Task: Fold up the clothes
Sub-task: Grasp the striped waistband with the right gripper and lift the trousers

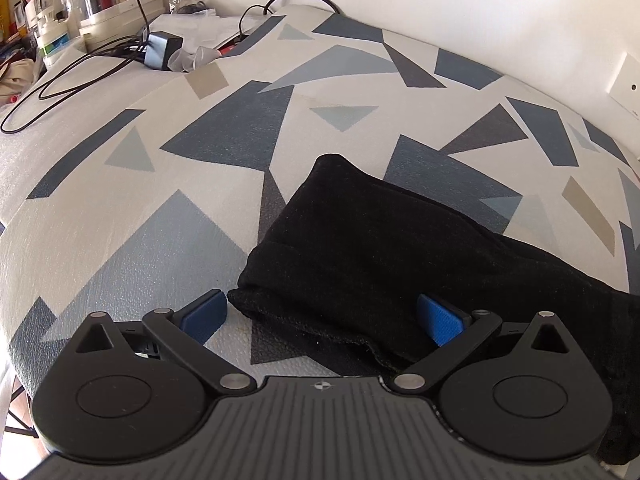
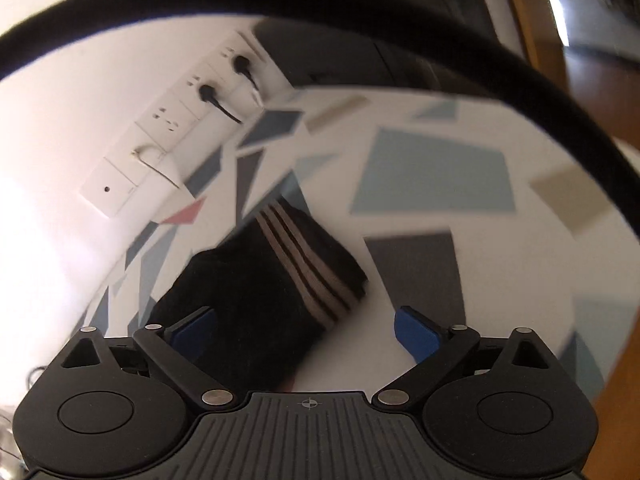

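A: Where's the sock?
B: On the patterned cover, black knit, long axis running near-right to far-left, stripes at one end.
A: Jaws?
B: Left gripper and right gripper both wide, holding nothing.

Left gripper: matte black body w/ ribbed grey centre plate, small crosshair mark at its top edge, two round black discs either side, silver pivot screws on black linkage arms, blue textured pads on the fingers. Right gripper: same build, black discs, silver screws, crosshair mark, blue pads.
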Available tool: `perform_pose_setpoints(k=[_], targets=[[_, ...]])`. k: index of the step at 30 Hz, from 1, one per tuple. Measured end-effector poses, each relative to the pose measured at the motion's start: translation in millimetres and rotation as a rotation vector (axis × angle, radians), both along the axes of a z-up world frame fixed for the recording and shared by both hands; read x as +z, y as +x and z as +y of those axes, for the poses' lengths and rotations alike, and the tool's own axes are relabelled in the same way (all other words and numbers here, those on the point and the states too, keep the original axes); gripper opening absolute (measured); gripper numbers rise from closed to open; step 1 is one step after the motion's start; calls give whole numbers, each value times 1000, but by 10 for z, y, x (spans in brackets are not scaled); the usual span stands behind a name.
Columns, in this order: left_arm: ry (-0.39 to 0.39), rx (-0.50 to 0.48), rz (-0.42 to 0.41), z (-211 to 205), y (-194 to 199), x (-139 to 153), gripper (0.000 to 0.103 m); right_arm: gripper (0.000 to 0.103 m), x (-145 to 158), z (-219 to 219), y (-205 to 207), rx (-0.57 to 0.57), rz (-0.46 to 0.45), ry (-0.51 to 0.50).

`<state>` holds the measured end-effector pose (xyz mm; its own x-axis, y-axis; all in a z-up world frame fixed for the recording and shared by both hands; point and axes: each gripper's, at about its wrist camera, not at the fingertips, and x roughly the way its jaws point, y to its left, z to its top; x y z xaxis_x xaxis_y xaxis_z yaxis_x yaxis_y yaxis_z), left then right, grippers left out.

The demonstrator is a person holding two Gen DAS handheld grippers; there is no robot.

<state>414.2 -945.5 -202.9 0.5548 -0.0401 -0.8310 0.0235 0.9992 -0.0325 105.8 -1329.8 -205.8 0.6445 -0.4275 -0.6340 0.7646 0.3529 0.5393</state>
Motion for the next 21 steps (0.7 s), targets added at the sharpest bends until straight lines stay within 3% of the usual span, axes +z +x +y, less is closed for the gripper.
perform_pose_setpoints(k=[3, 5, 7, 9, 12, 14, 21], targets=[[1, -4, -16, 2, -23, -9, 103, 90, -38, -46, 179, 18, 51, -77], [0, -8, -24, 5, -33, -12, 103, 81, -59, -82, 309, 28, 99, -141], [-2, -11, -24, 8, -32, -9, 103, 48, -67, -93, 454, 40, 186, -224], [-3, -5, -14, -1, -22, -2, 103, 34, -69, -93, 556, 49, 246, -284], [-1, -18, 10, -49, -31, 7, 103, 13, -65, -232, 500, 63, 174, -234], [-2, -68, 15, -128, -65, 10, 103, 11, -62, -352, 399, 35, 131, -182], [7, -250, 13, -778, -269, 8, 103, 11, -99, -777, -156, -98, 83, -143]])
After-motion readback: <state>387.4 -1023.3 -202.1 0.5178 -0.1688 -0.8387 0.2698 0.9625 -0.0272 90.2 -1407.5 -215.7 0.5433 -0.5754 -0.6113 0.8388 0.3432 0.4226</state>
